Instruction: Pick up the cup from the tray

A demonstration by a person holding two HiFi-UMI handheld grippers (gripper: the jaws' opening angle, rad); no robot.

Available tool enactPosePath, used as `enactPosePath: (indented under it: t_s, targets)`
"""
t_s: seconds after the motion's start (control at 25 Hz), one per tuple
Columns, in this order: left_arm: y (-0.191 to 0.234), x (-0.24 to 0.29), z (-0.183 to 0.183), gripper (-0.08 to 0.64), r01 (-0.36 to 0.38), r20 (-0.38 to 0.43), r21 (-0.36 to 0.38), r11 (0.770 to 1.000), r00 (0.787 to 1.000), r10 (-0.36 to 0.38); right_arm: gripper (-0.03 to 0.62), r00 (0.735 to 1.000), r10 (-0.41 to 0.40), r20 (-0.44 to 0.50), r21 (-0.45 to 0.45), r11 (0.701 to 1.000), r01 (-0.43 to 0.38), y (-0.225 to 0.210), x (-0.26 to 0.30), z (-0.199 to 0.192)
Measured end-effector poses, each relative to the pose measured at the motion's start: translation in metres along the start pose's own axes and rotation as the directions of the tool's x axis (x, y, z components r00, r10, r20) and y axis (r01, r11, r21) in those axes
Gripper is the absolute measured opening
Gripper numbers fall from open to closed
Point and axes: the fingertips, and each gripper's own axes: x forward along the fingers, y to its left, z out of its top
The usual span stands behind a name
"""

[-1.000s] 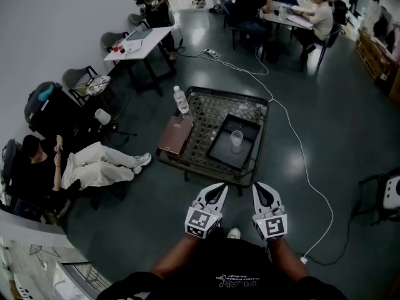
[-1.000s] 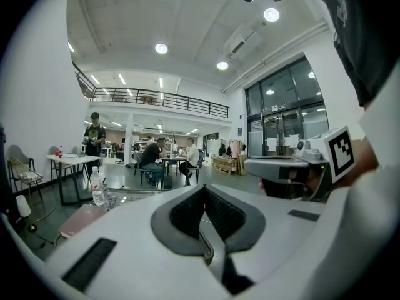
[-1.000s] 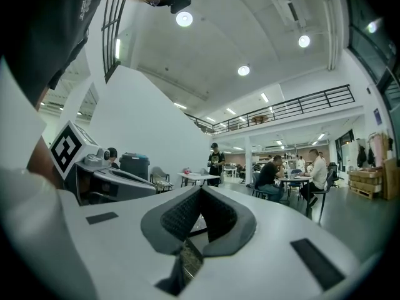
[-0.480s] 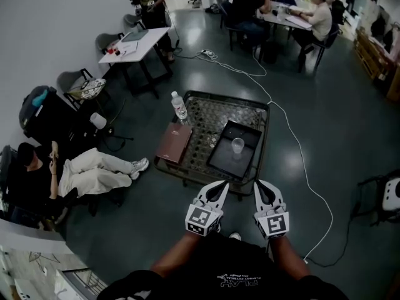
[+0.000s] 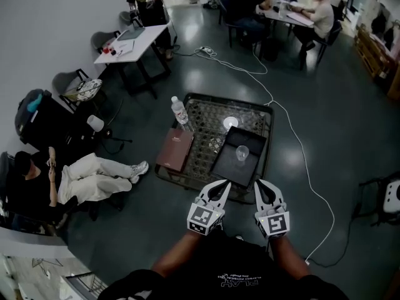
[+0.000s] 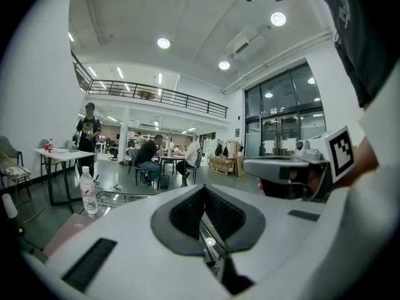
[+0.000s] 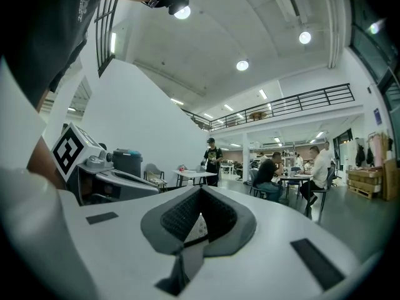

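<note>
Nearest the camera, the person is holding the left gripper (image 5: pixel 220 185) and the right gripper (image 5: pixel 263 185) side by side at waist height, both pointing out towards a low wire table (image 5: pixel 207 113). In each gripper view the jaws are lying together at their tips with nothing between them – neither gripper is holding anything. Just beyond the tips, on the right-hand part of the table, a dark tray (image 5: pixel 227 165) is lying at a slight angle, and the clear cup (image 5: pixel 242 153) is standing upright inside it, near its far end, well apart from both grippers. A brown book (image 5: pixel 175 149) is resting on the table's left edge, with a water bottle (image 5: pixel 180 110) standing upright just behind it. A white cable (image 5: pixel 300 161) is trailing across the floor past the table's right side. Off to the left a person (image 5: pixel 81 177) is sitting with legs stretched out, and farther back other people are sitting at a table (image 5: pixel 289 14).
</note>
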Motion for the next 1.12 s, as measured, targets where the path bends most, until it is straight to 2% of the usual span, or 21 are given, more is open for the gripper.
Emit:
enactPosePath:
  t_s: [0.44,0.6,0.76,1.0,1.12]
  targets:
    - [0.063,0.022,0.005,0.009,0.029,0.001,-0.013,1.000,1.000,-0.029,0.008,0.999,-0.016,-0.046,-0.002,1.000,0.016,0.004,0.069,0.013]
    - [0.084,0.029,0.010,0.009,0.046,0.006,-0.019,0.999,0.999,-0.046,0.008,1.000,-0.022,0.021,-0.028,0.999,0.022,0.003,0.090,0.014]
    - [0.099,0.037,0.014,0.009,0.071,0.016,-0.018,0.997,0.997,-0.071,0.008,0.999,-0.045,-0.018,-0.035,0.998,0.044,0.006,0.108,0.024]
    - [0.116,0.045,0.010,0.010,0.095,0.008,-0.026,0.995,0.995,-0.095,0.008,0.998,-0.059,0.036,-0.019,0.998,0.060,0.005,0.127,0.012]
    - [0.117,0.052,0.007,0.009,0.113,-0.001,-0.034,0.993,0.994,-0.113,0.008,0.997,-0.070,0.020,-0.020,0.997,0.071,0.002,0.130,0.009]
